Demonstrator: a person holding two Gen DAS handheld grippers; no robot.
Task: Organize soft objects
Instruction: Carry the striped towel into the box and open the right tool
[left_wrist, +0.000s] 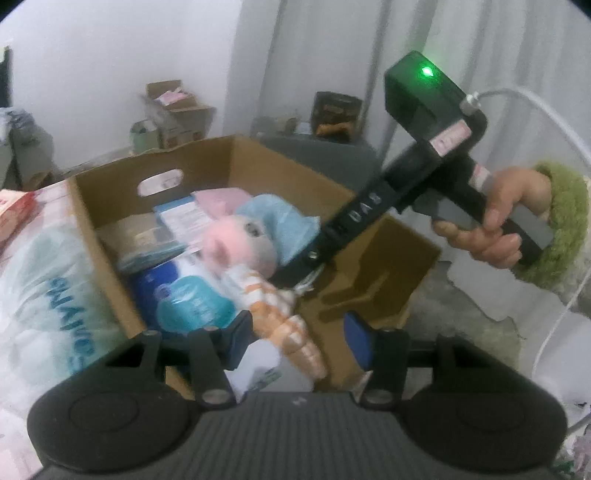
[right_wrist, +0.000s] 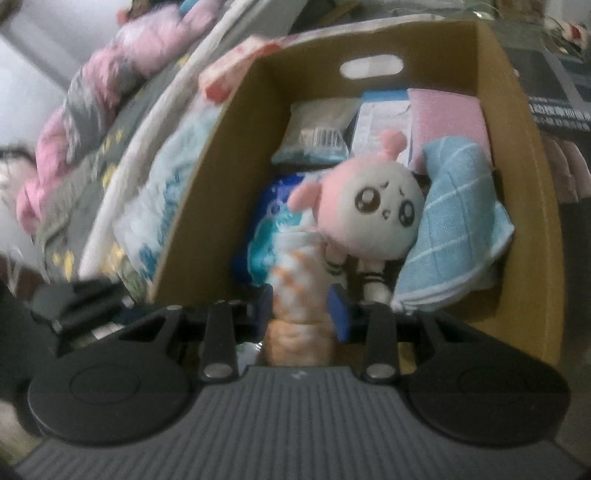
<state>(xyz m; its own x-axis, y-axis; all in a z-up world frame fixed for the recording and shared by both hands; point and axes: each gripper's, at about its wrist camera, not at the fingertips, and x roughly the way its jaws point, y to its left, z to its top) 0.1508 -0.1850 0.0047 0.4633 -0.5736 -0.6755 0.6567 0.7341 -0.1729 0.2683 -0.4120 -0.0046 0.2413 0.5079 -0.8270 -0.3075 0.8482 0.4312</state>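
R tool (right_wrist: 301, 308) clamped narrow on orange-and-white soft toy (right_wrist: 295, 295), held over open cardboard box (right_wrist: 524, 206). L tool (left_wrist: 297, 339) partly open, pads not pressing anything; toy's lower end lies between its fingers. Pink-headed plush doll (right_wrist: 369, 206) sits in box, leaning on light blue cloth (right_wrist: 454, 229), w/ pink sponge (right_wrist: 447, 118) behind. Packets underneath. R hand (left_wrist: 495, 225) in green fuzzy sleeve (left_wrist: 565, 229).

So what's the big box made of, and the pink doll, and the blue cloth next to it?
The box looks like plain brown cardboard, matt, with a cut-out handle slot. The pink doll seems plush fabric, fuzzy at the edges, with stitched-looking eyes. The blue cloth looks like soft towelling with pale woven lines, though blur leaves that uncertain.
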